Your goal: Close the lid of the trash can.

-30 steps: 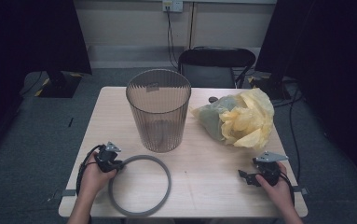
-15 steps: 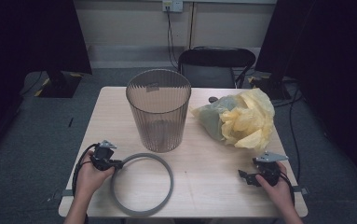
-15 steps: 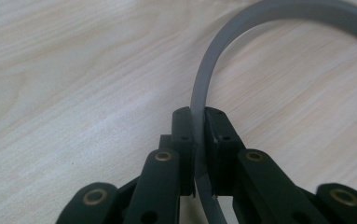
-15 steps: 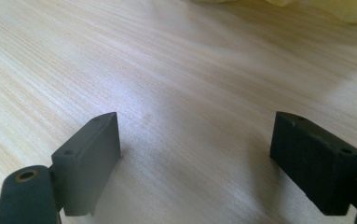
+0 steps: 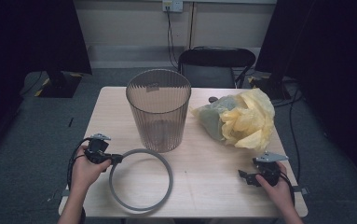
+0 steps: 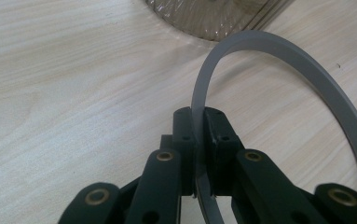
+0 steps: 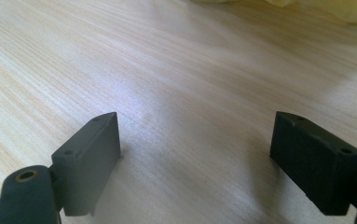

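Now the left hand-held gripper [image 5: 115, 159], clamped on the grey ring [image 5: 140, 179], has lifted its edge; the right hand-held gripper [image 5: 244, 176] rests, jaws apart.

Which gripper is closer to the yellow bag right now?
Right. The right gripper rests on the table just in front of the yellow bag, jaws open. The left gripper is across the table past the bin, shut on the grey ring.

Ring [image 6: 278, 65] cropped at frame edge
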The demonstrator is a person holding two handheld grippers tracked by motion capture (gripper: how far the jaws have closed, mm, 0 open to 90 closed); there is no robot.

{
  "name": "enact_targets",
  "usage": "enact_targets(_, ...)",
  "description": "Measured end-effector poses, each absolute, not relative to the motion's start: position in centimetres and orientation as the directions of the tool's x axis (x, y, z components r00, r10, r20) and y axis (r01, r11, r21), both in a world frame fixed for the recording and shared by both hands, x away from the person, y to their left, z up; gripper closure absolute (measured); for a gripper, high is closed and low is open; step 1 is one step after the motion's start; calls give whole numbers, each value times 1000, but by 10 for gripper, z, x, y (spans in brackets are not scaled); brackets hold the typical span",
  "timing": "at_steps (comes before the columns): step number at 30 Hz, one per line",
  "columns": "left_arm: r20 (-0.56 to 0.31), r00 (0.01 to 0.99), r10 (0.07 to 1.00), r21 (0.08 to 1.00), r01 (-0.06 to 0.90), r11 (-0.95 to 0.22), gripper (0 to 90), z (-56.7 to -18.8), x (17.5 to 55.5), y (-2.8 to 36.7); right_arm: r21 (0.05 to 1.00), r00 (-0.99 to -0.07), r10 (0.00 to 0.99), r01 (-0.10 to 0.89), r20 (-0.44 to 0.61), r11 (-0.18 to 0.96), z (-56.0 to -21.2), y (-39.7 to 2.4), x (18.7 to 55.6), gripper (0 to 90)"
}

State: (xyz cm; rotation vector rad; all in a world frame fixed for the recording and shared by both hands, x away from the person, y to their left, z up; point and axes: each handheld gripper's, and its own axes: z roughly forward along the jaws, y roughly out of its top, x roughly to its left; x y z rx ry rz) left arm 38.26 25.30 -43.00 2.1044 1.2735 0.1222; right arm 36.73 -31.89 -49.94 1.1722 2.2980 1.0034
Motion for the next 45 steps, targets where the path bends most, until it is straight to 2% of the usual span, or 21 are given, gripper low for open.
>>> enact_targets(25,-333,520,787,583,769,-261,840,-391,389,258,735,-585,811,547,-5,400,-499,-319,367,152)
enact_targets(45,-359,539,762,594,762,-259,840,-364,392,258,735,-585,811,548,-4,399,-499,-319,367,152)
